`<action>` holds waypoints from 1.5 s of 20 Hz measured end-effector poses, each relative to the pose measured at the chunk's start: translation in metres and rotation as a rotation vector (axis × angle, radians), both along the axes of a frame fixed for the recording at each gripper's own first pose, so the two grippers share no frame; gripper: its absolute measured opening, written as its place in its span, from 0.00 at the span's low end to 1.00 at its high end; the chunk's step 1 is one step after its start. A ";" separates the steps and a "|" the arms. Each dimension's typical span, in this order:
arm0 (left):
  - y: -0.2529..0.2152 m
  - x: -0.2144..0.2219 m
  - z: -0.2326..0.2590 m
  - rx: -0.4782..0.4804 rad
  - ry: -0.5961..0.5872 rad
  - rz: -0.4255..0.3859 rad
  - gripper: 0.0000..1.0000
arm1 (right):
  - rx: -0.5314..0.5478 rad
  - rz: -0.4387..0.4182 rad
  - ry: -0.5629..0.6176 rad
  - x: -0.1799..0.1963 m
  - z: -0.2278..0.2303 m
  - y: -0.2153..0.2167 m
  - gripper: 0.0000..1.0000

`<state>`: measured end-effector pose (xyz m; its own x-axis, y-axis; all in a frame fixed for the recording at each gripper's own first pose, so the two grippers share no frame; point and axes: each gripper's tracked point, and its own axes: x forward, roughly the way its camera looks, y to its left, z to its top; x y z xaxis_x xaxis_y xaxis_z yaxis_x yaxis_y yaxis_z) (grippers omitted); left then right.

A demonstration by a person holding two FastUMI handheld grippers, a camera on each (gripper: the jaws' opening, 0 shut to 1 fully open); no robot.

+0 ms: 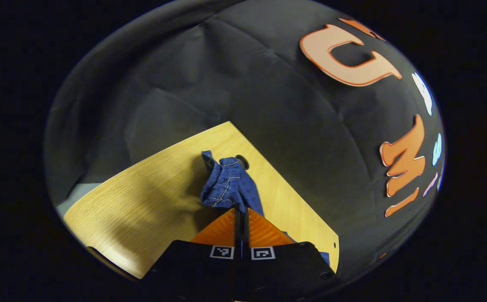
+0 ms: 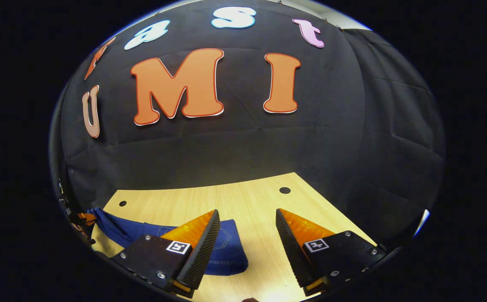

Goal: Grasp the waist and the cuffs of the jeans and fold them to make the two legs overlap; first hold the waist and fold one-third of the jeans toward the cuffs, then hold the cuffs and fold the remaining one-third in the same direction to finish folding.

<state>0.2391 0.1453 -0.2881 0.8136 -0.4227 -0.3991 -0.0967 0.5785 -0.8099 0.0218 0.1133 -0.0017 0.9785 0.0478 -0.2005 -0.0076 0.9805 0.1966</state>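
In the left gripper view, my left gripper (image 1: 241, 209) is shut on a bunched end of the dark blue jeans (image 1: 226, 184), which stands up above the wooden table (image 1: 142, 201). In the right gripper view, my right gripper (image 2: 247, 222) is open with bare table between its fingers. The jeans (image 2: 226, 251) lie flat on the table (image 2: 251, 197) to the left of and under the left finger (image 2: 201, 239), stretching to the left edge, where the other gripper (image 2: 84, 218) shows small at their far end.
The table has small round holes (image 2: 285, 190) near its corners. The black cloth wall (image 2: 226, 147) rises right behind the table's far edge. A table corner (image 1: 335, 247) lies close on the right in the left gripper view.
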 end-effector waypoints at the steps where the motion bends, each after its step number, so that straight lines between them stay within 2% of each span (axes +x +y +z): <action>1: 0.000 -0.003 0.011 0.027 -0.021 -0.002 0.01 | 0.001 0.001 -0.004 0.002 0.000 -0.002 0.84; 5: -0.026 -0.011 0.050 0.083 -0.080 -0.066 0.01 | 0.022 0.036 -0.015 0.012 0.000 -0.004 0.84; 7: -0.047 -0.020 0.083 0.109 -0.154 -0.103 0.01 | 0.040 0.049 -0.022 0.018 0.000 -0.009 0.84; 9: -0.084 -0.034 0.119 0.131 -0.231 -0.179 0.01 | 0.063 0.057 -0.038 0.021 0.003 -0.015 0.84; 12: -0.157 -0.059 0.172 0.154 -0.345 -0.316 0.01 | 0.075 0.052 -0.045 0.024 -0.002 -0.036 0.84; 16: -0.290 -0.098 0.225 0.181 -0.470 -0.536 0.01 | 0.119 0.016 -0.051 0.018 -0.010 -0.079 0.84; 18: -0.356 -0.115 0.227 0.199 -0.468 -0.632 0.00 | 0.136 -0.014 -0.048 0.014 -0.017 -0.105 0.84; 20: -0.394 -0.128 0.196 0.298 -0.410 -0.700 0.01 | 0.159 -0.036 -0.021 0.012 -0.029 -0.124 0.84; 21: -0.407 -0.134 0.179 0.342 -0.378 -0.705 0.00 | 0.171 -0.044 -0.012 0.011 -0.035 -0.131 0.84; 23: -0.424 -0.158 0.145 0.422 -0.305 -0.771 0.01 | 0.180 -0.056 -0.005 0.008 -0.041 -0.142 0.85; 25: -0.431 -0.176 0.134 0.484 -0.289 -0.806 0.01 | 0.173 -0.051 -0.004 0.006 -0.044 -0.144 0.86; 27: -0.437 -0.184 0.134 0.523 -0.333 -0.828 0.07 | 0.160 -0.041 -0.006 0.008 -0.043 -0.142 0.86; 28: -0.443 -0.192 0.142 0.508 -0.361 -0.845 0.11 | 0.158 -0.034 -0.005 0.010 -0.043 -0.139 0.86; 30: -0.450 -0.202 0.164 0.477 -0.412 -0.848 0.37 | 0.160 -0.012 -0.009 0.013 -0.040 -0.130 0.86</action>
<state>0.0373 -0.3049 -0.1243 0.4357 -0.7885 -0.4341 0.7189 0.5950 -0.3593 0.0347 -0.0169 -0.0414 0.9810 0.0666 -0.1821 0.0014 0.9368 0.3498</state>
